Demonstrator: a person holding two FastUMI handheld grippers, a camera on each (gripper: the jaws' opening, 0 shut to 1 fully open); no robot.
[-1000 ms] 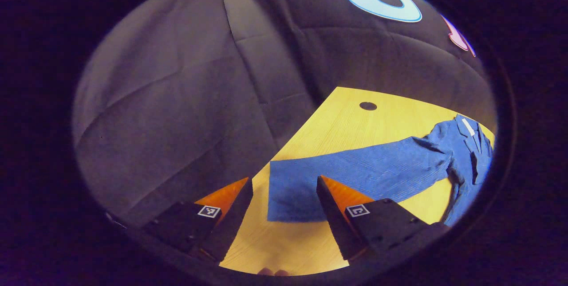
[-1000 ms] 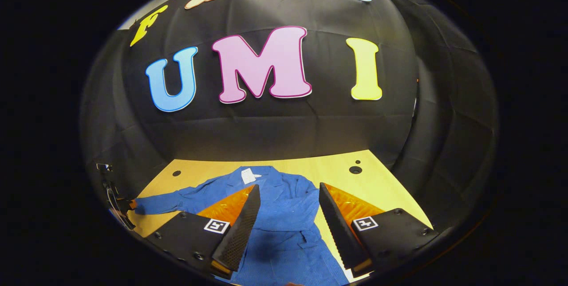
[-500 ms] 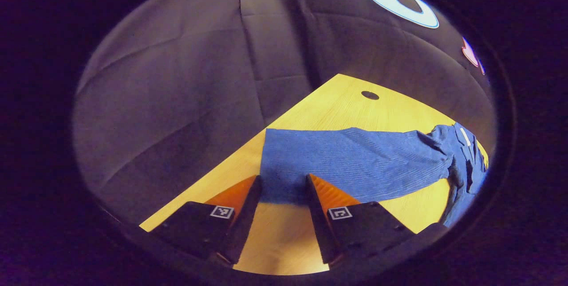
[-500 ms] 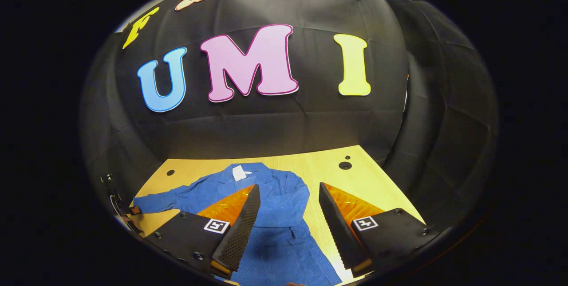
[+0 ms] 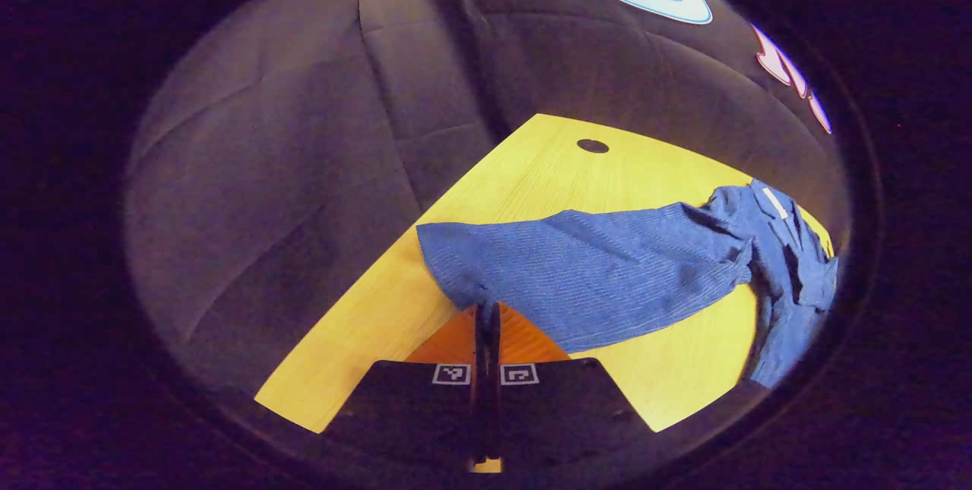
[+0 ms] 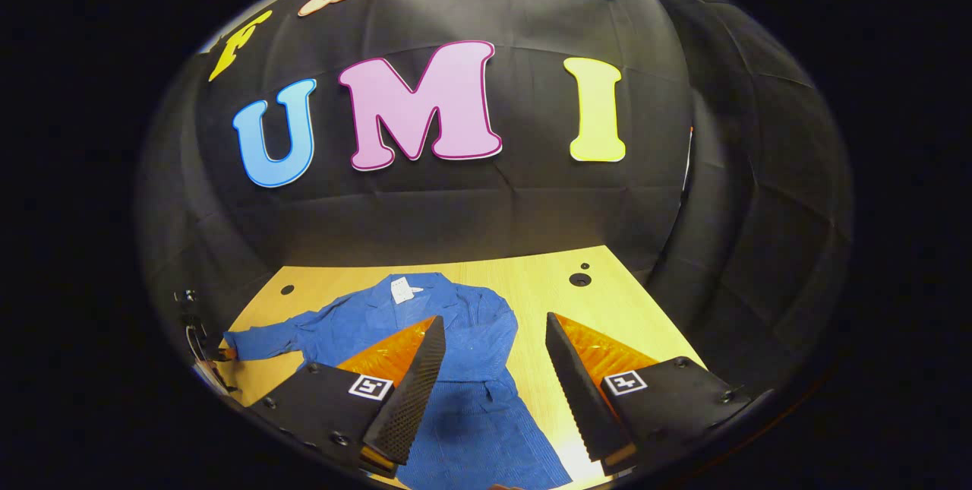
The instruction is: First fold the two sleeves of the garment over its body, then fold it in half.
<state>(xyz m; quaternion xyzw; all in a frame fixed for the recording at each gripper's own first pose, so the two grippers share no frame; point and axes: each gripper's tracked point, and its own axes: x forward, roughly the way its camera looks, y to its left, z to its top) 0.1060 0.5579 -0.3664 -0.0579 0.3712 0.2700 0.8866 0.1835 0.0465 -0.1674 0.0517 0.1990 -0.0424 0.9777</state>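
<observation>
Blue ribbed knit, soft and light: in the left gripper view the left claw (image 5: 486, 315) is pinched tight on the sleeve (image 5: 600, 270) cuff edge, a good hold, fabric draping limp across the wooden surface (image 5: 531, 178). Right gripper view: the right claw (image 6: 490, 391) gapes wide above the jacket (image 6: 456, 323), holding nothing. No containers about.

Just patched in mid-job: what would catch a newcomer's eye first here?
The blue garment spread on the yellow table, one sleeve stretched out sideways. The left gripper is shut on that sleeve's cuff at the table's edge, while the right gripper hangs open above the garment's body.
</observation>
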